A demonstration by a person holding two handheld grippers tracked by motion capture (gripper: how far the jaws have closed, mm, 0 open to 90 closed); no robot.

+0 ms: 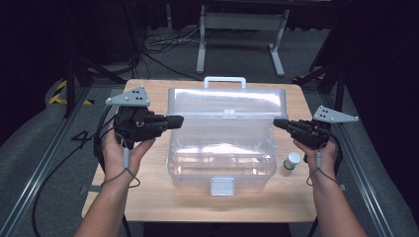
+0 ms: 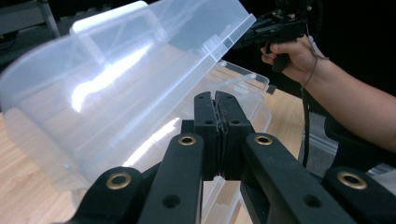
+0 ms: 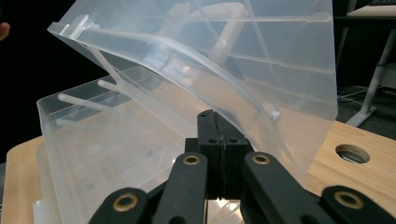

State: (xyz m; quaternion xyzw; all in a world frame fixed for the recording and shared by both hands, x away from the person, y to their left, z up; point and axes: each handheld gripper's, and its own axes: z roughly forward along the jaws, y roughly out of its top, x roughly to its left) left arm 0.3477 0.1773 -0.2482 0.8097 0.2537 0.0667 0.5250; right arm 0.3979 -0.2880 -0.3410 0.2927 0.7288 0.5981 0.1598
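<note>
A clear plastic storage box (image 1: 197, 173) stands mid-table, its lid (image 1: 227, 101) swung up and leaning back, a white handle (image 1: 225, 79) on top. My left gripper (image 1: 176, 121) is shut and empty, with its tip by the lid's left edge. My right gripper (image 1: 276, 123) is shut too, at the lid's right edge. In the left gripper view the closed jaws (image 2: 217, 100) point at the tilted lid (image 2: 116, 79), and the other hand holds the right gripper (image 2: 275, 28) beyond. The right gripper view has my closed jaws (image 3: 215, 116) just under the lid (image 3: 243, 70); I cannot tell whether they touch.
A small jar with a pale cap (image 1: 292, 160) stands on the wooden table (image 1: 158, 197) right of the box. The box's front latch (image 1: 222, 186) hangs toward me. A round hole (image 3: 352, 153) is cut in the tabletop. Cables and a metal frame lie on the floor behind.
</note>
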